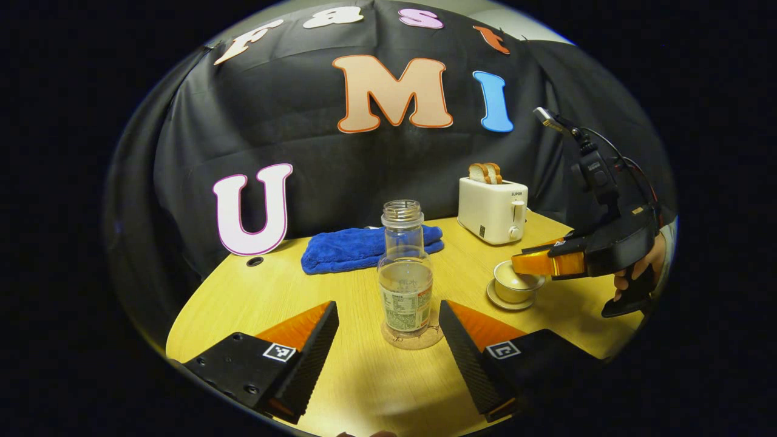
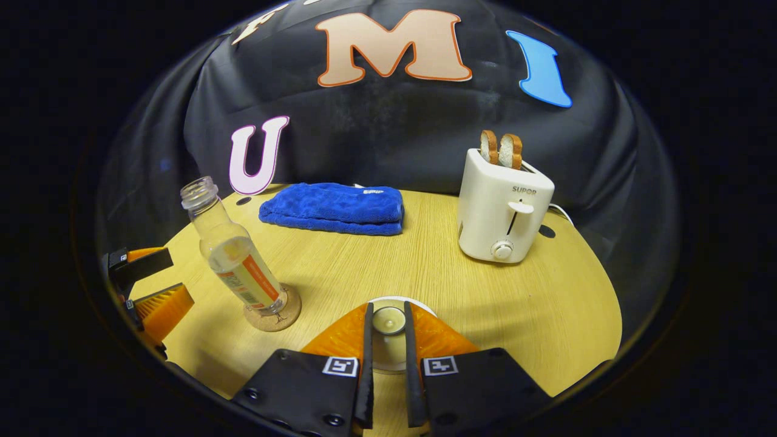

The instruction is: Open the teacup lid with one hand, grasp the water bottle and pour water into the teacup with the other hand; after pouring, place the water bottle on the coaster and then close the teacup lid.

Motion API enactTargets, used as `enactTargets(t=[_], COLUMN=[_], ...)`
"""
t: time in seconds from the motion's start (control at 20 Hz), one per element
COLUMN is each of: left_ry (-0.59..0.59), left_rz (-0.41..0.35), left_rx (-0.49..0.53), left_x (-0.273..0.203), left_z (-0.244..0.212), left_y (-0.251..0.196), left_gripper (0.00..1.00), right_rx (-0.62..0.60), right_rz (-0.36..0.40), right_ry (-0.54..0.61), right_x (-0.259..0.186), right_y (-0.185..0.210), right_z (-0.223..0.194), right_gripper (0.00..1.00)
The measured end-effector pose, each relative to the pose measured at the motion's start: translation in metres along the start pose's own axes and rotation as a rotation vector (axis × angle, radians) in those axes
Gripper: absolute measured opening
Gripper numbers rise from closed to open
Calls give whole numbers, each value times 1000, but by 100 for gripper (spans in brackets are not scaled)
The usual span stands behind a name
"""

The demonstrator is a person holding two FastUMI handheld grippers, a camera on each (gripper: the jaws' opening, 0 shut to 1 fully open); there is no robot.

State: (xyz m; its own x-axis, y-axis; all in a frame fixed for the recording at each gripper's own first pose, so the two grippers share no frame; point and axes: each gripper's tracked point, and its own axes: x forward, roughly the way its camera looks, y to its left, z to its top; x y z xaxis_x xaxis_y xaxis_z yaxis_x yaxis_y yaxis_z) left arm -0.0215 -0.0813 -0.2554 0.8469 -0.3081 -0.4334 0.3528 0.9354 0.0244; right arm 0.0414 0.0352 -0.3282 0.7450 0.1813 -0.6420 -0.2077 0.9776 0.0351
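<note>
The toaster [image 2: 502,209] carries a brand word on its front face near the top, reading "SUPOR" in the right gripper view; in the left gripper view the same word is too small to make out fully. The folded blue towel [image 2: 335,209] bears a small white tag with lettering too tiny to read. Each gripper's fingers [image 2: 340,366] wear square black-and-white coded markers, patterns rather than words. The water bottle [image 1: 405,285] has print too fine to read.

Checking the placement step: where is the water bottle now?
The water bottle stands upright on the coaster, between the open left gripper's fingers, left of the teacup.
</note>
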Motion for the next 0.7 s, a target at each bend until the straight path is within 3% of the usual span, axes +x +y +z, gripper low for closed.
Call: enactTargets(t=[0.15,0.4,0.45,0.65,0.7], left_ry=[1,-16,-20,-46,-61], left_rz=[6,5,4,8,12], left_rx=[14,31,34,43,35], left_x=[-4,-7,-7,-8,-9], left_z=[1,14,18,36,45], left_y=[5,6,5,5,5], left_gripper=[97,97,97,97,97], right_rx=[-18,12,26,40,36], right_rz=[-28,-20,-2,15,5], right_ry=[-4,-2,-3,-99,-125], right_x=[1,0,-3,-21,-28], right_y=[-7,-6,-2,6,3], right_z=[-3,-5,-4,23,31], right_gripper=[22,34,41,96,96])
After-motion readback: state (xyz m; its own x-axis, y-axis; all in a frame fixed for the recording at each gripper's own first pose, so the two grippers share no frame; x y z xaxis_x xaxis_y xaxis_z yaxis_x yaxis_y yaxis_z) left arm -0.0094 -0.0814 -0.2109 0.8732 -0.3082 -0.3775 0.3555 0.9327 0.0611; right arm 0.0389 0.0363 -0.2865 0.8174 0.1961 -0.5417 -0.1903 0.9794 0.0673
